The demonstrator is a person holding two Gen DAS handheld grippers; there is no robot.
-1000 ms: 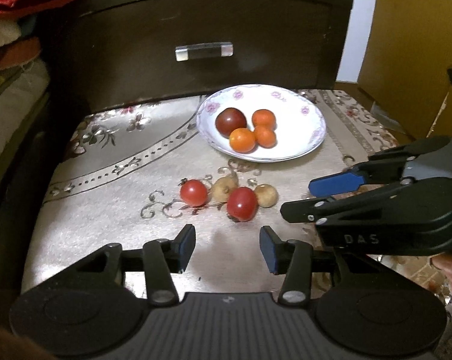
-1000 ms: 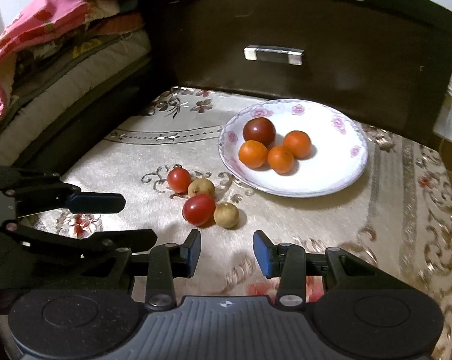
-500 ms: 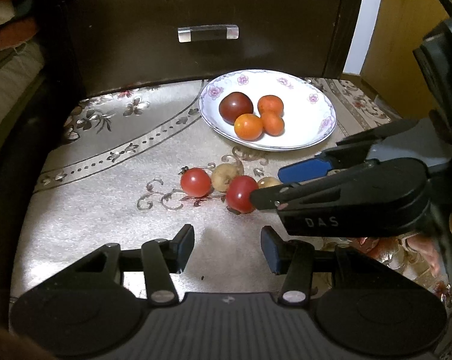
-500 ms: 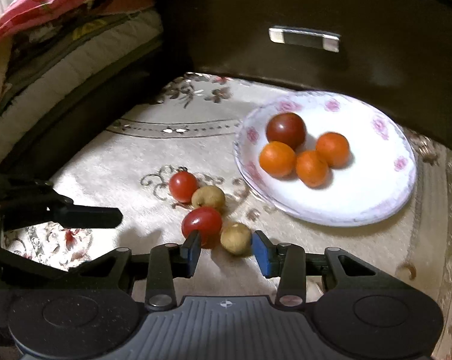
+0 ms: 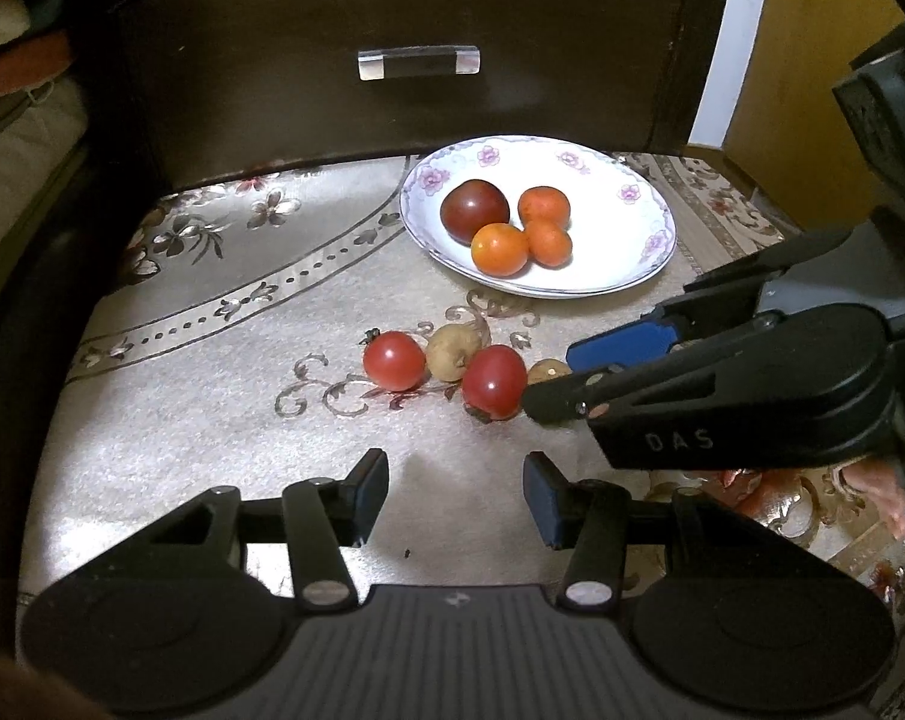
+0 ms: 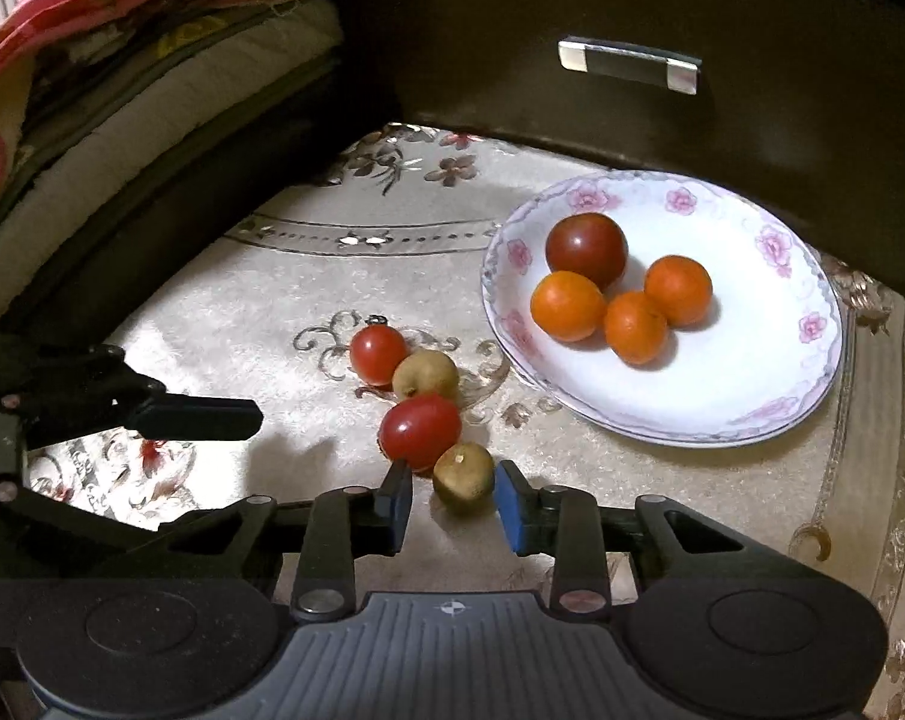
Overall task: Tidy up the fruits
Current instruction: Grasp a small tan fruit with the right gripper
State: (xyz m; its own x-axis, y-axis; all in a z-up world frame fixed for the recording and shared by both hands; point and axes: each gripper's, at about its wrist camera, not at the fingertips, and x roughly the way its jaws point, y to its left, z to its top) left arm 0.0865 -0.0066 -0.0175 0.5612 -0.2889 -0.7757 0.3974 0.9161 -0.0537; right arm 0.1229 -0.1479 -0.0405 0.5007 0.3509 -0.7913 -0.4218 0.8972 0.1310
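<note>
A small brown fruit (image 6: 463,478) lay on the cloth (image 6: 284,324), touching a red tomato (image 6: 420,432), near the plate (image 6: 752,384). The right gripper (image 6: 452,501) was open around it, not yet squeezing. Next it probably had to close gently. The left gripper (image 5: 455,492) was open, holding nothing.

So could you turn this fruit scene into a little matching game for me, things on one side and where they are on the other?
Things:
1. dark tomato
2. brown fruit
3. round red tomato
4. left gripper

Places or states:
a. between the right gripper jaws
b. on the plate
c. open, holding nothing
d. on the cloth, farthest left of the loose fruit

Pairs: 1-b, 2-a, 3-d, 4-c
</note>
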